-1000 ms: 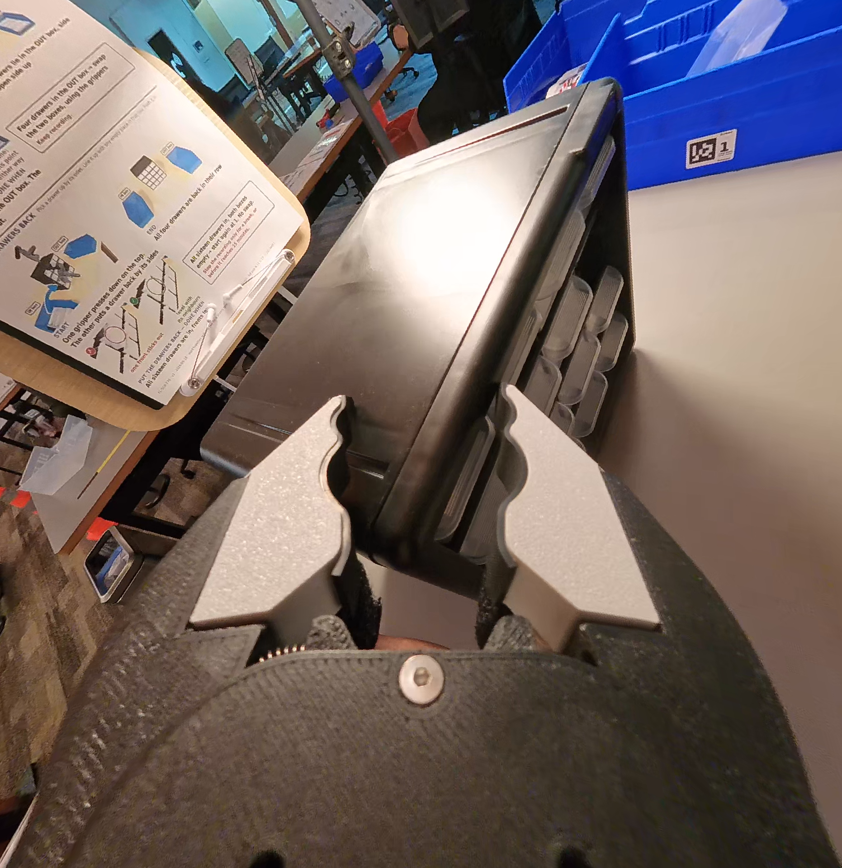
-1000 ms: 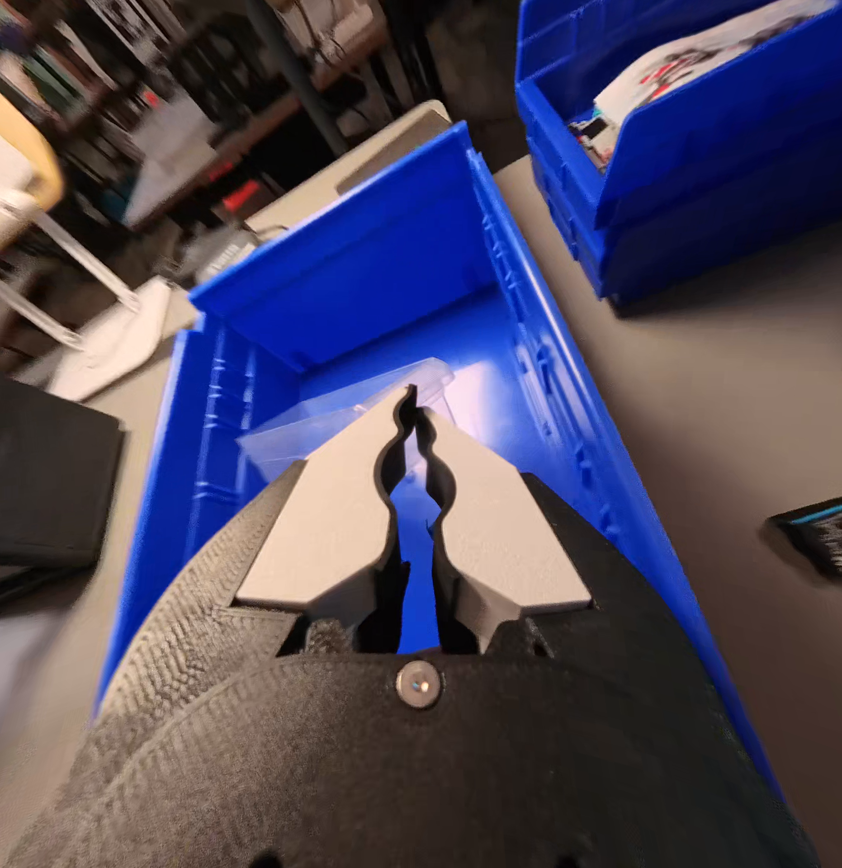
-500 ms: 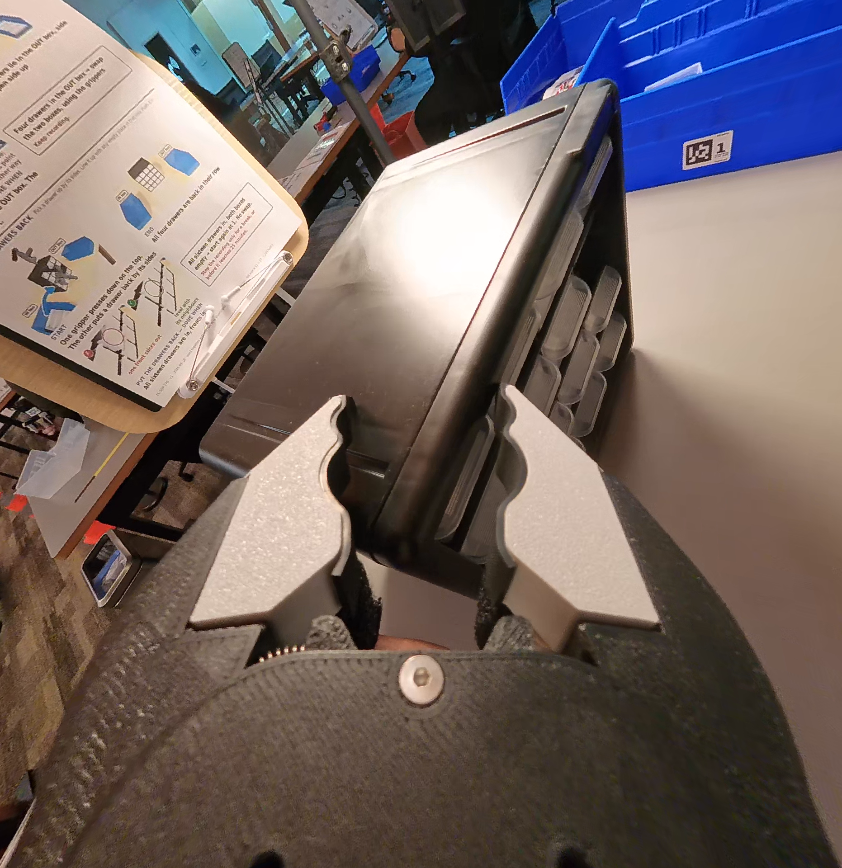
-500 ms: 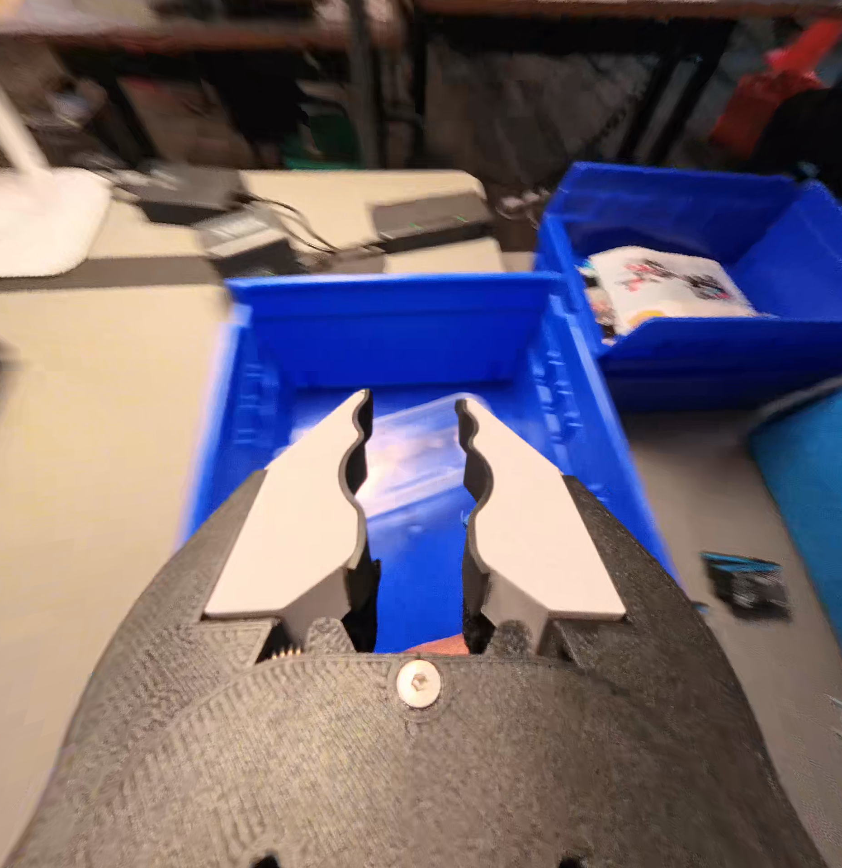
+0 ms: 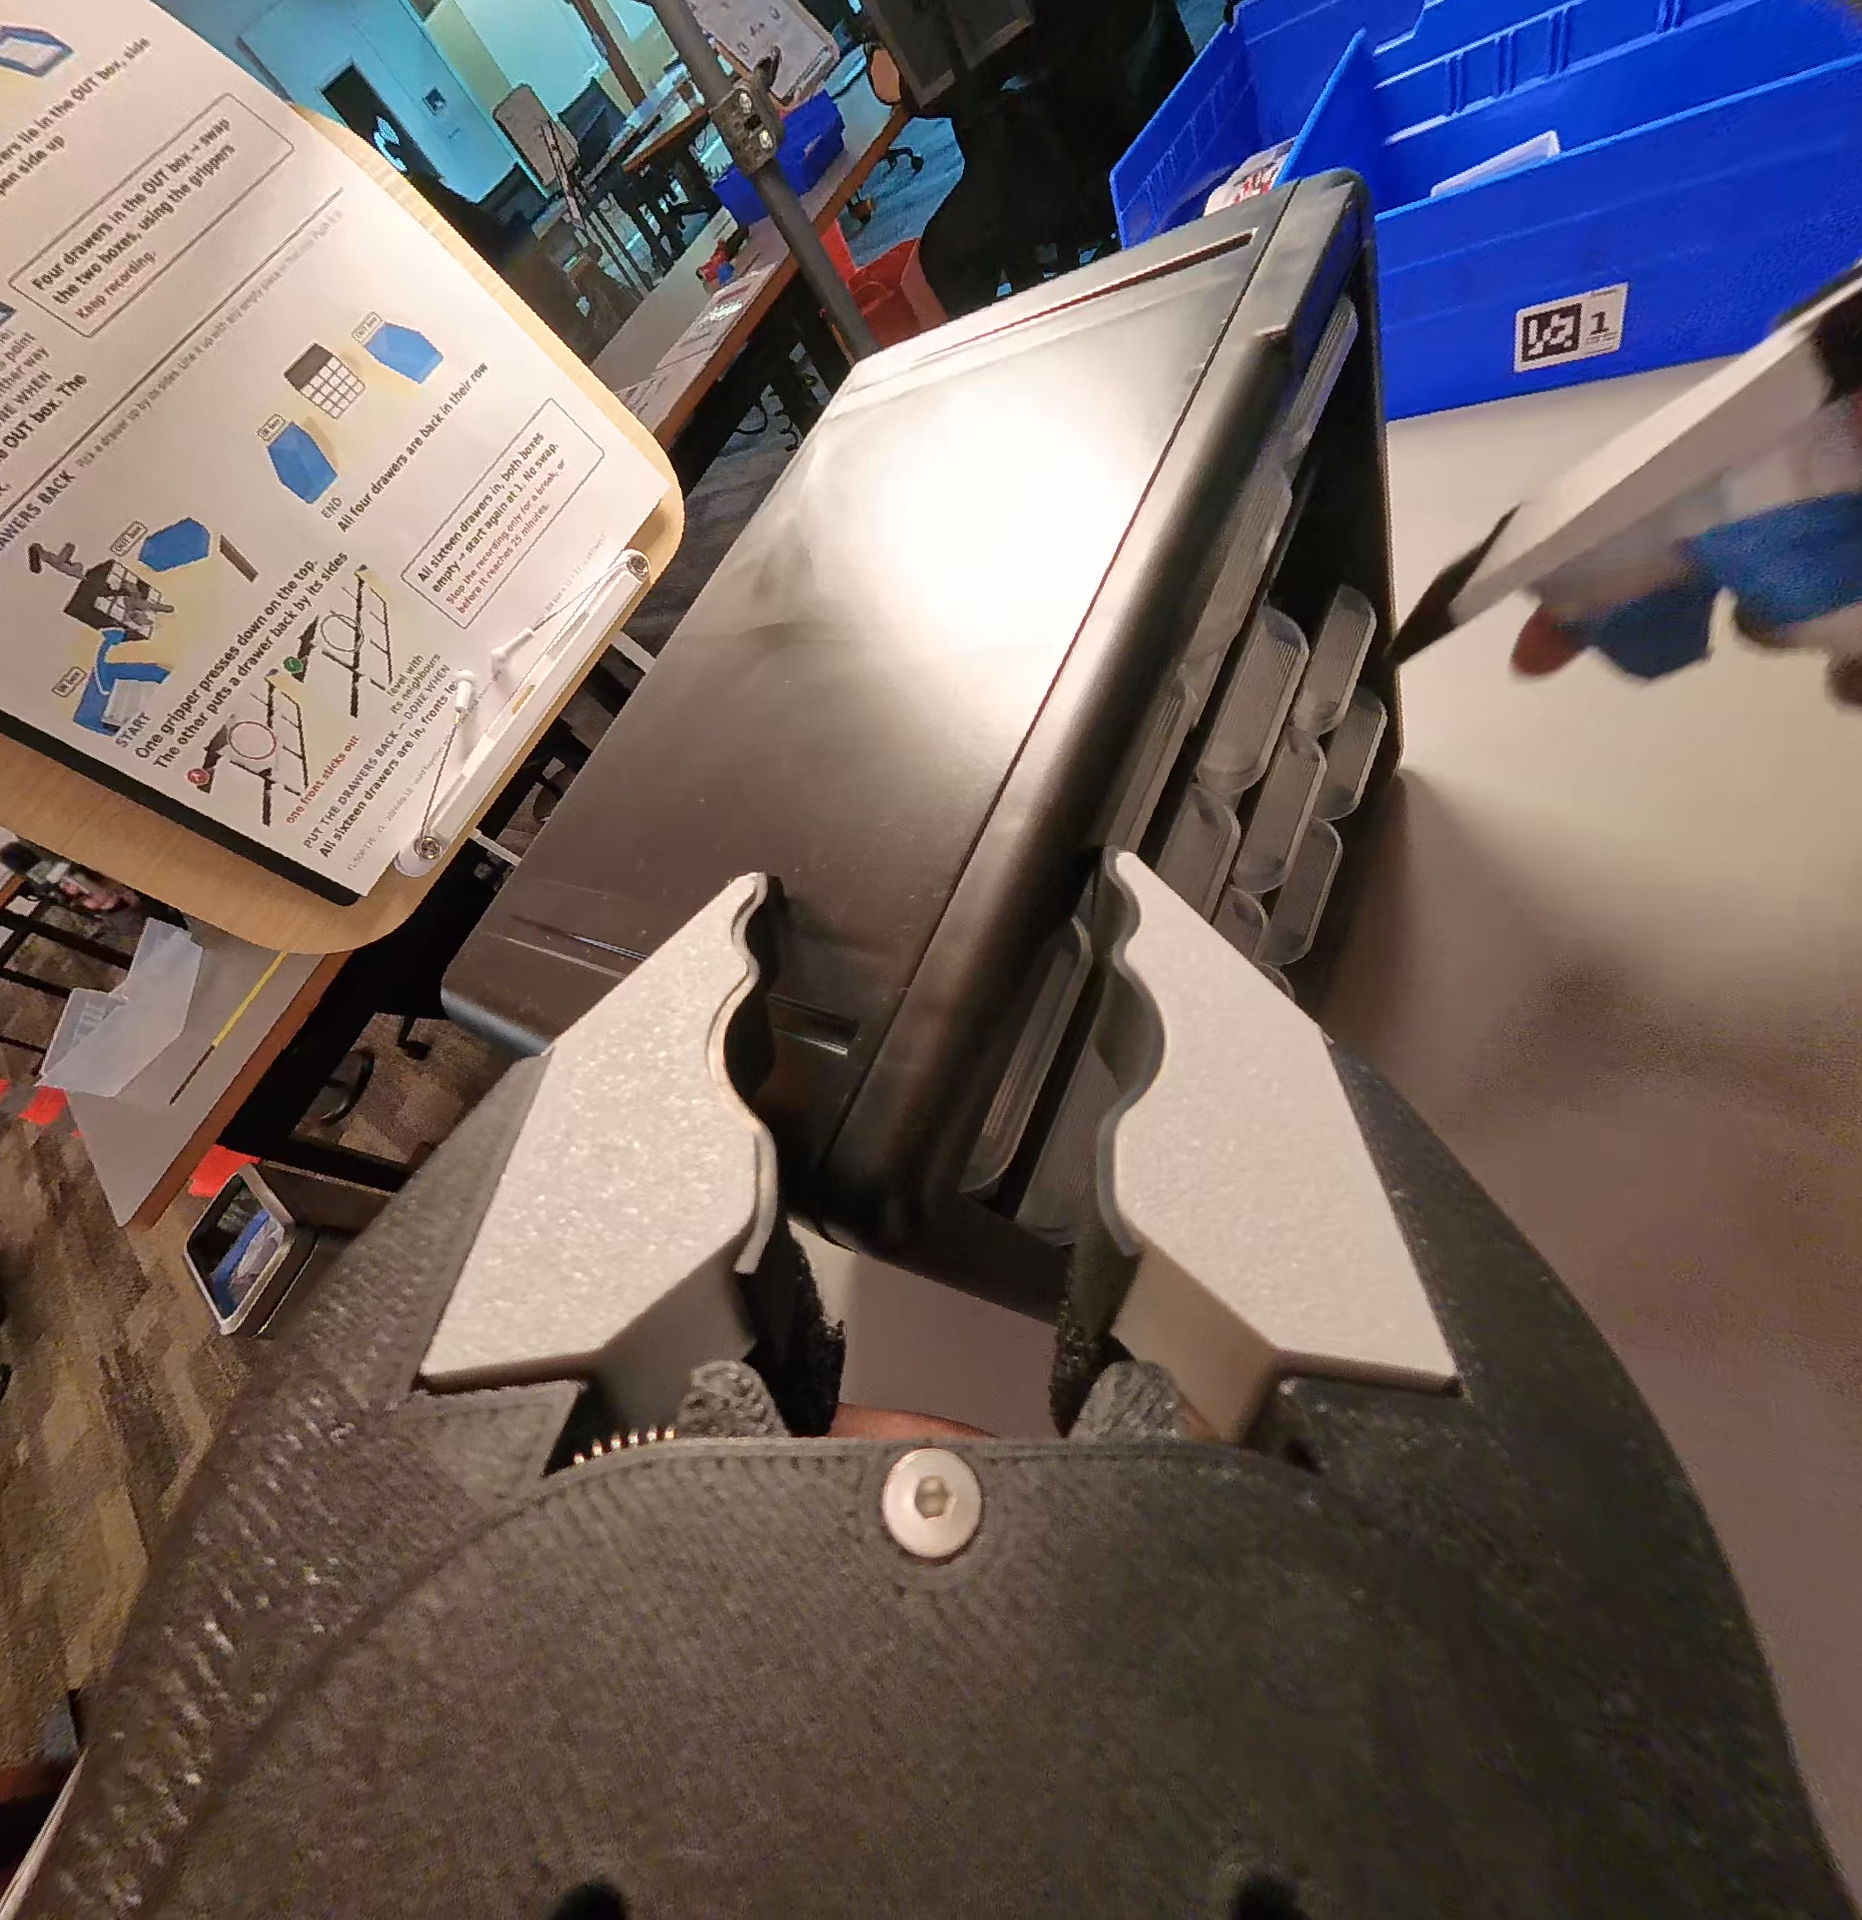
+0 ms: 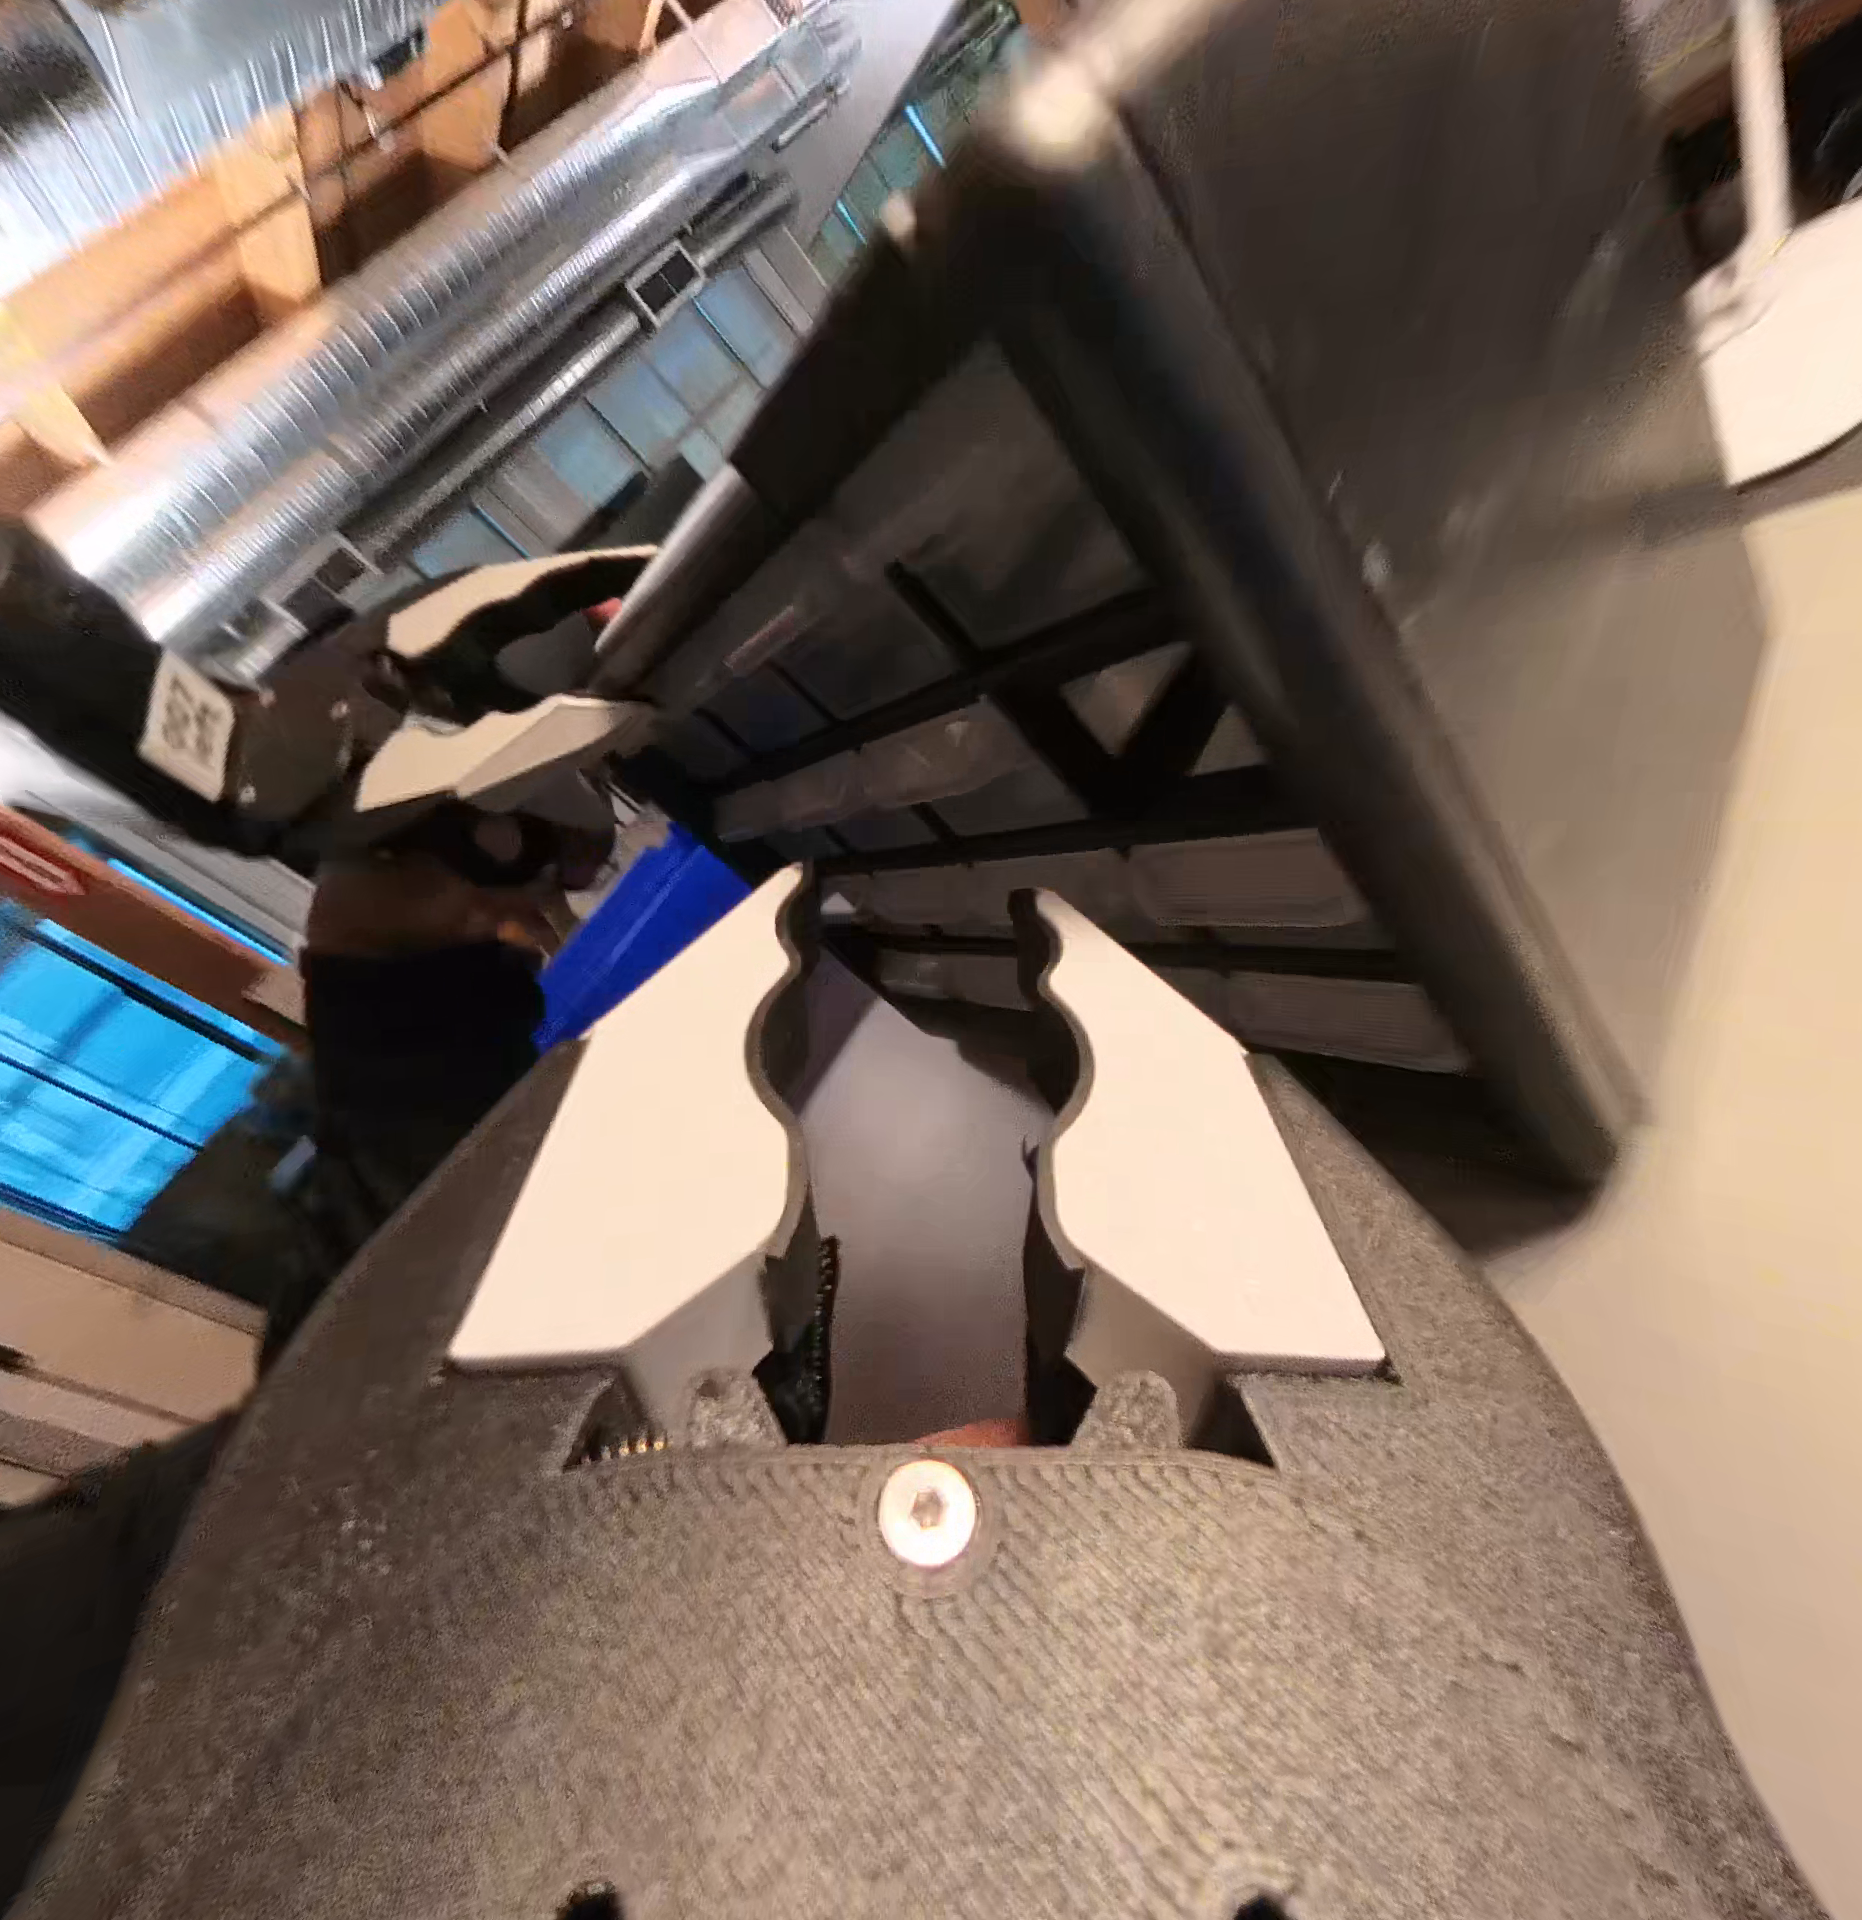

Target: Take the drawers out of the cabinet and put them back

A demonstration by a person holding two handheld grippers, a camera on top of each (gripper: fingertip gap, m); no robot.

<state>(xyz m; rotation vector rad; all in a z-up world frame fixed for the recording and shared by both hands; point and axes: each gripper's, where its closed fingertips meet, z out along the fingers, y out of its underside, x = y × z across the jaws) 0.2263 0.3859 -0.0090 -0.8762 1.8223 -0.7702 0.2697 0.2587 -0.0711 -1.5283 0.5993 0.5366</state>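
The black cabinet (image 5: 906, 623) stands on the beige table (image 5: 1581, 1039), with clear drawers (image 5: 1259, 707) in its front. My left gripper (image 5: 937, 883) straddles the cabinet's top front edge: one finger lies on the top and the other against the drawer fronts, gripping it. The right wrist view shows this gripper (image 6: 594, 644) on that edge too. My right gripper (image 6: 916, 899) is open and empty. It is low in front of the cabinet (image 6: 1426, 520) and points at the lower drawers (image 6: 1239, 883). It also shows blurred at the right edge of the left wrist view (image 5: 1685, 499).
Blue bins (image 5: 1633, 187) stand behind the cabinet, one bearing a square marker tag. An instruction sheet on a wooden board (image 5: 231, 468) hangs to the left, beyond the table's edge. Another blue bin (image 6: 636, 935) shows past my right fingers.
My right gripper was shut on a clear drawer over a blue bin. It opened, left the drawer in the bin and swung to the cabinet's front. My left gripper has stayed on the cabinet.
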